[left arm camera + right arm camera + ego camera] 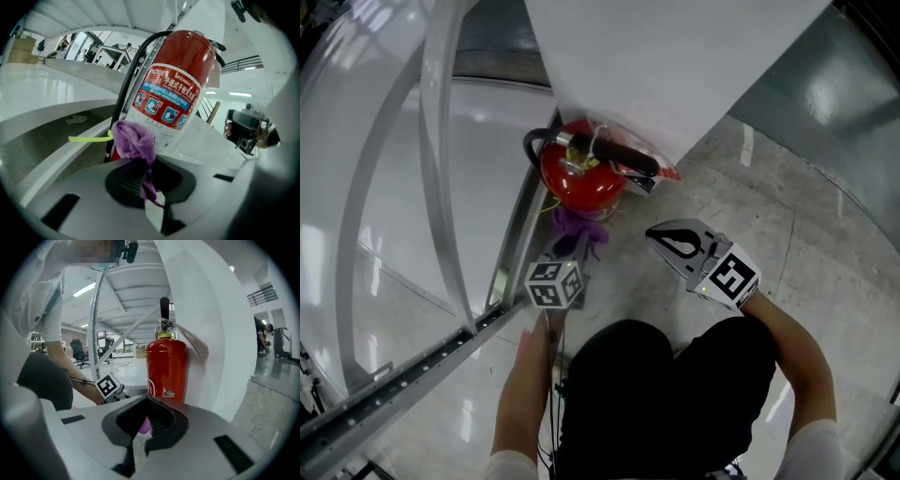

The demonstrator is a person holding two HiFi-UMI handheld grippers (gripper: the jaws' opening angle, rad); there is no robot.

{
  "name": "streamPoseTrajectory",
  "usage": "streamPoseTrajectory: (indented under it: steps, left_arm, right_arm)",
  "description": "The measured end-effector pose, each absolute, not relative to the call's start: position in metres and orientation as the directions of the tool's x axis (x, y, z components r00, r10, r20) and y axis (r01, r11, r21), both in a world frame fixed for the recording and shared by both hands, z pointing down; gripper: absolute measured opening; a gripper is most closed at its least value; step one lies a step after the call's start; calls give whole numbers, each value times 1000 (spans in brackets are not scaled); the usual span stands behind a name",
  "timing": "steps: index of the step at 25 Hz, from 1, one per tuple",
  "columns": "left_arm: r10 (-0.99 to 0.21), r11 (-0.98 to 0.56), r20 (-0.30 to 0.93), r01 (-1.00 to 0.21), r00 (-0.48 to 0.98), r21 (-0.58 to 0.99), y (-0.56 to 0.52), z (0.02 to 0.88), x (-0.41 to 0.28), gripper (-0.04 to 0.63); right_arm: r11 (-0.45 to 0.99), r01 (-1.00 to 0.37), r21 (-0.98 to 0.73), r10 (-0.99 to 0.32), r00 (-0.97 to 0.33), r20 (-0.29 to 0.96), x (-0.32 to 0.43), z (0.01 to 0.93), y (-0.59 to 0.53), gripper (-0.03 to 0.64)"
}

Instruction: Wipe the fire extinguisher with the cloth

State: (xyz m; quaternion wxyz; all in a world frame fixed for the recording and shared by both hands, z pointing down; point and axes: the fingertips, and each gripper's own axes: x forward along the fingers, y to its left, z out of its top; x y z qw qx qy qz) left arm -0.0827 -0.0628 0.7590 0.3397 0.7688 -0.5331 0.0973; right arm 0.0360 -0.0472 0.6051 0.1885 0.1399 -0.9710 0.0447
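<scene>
A red fire extinguisher [581, 178] with a black hose and handle stands on the floor against a white pillar. In the left gripper view its labelled body [174, 79] rises close ahead. My left gripper [565, 255] is shut on a purple cloth [577, 232], and the bunched cloth [134, 139] sits against the lower part of the cylinder. My right gripper [661, 236] hovers to the right of the extinguisher with its jaws together and nothing in them. From that side the extinguisher [166, 366] stands upright, and a bit of the purple cloth [145, 425] shows beyond the jaws.
The white pillar [675, 56] stands right behind the extinguisher. A metal frame rail [431, 370] runs along the left over glossy white floor. A yellow tie [89, 138] sticks out beside the hose. The person's dark trousers [666, 394] fill the bottom of the head view.
</scene>
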Motion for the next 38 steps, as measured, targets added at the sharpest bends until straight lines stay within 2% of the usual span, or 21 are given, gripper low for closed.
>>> streamPoseTrajectory:
  steps: [11,17,21,24,38]
  left_arm:
    - [-757,-230,525,-911,389,343,-69,723,-90,41]
    - [-776,-267,470,-894,421,360,-66,685,-82,41]
    - [-784,-305,467,-909,409,284,-65,664,-79,41]
    - [-793,-303,451,-907,410,291,-66,651,-78,41]
    - [-833,-337,370,-907,412,252,-63,597,-64,41]
  right_arm:
    - [957,-287,-49,-250,-897,366,32,608,-50,12]
    - [959,-276,-59,-238,-904,356,27,611,-52,12]
    - [960,-274,-65,-236,-907,349,24,612,-53,12]
    - [960,-273,-66,-235,-909,343,23,612,-54,12]
    - [935,-342,-88,-293,-891,347,17,614,-72,12]
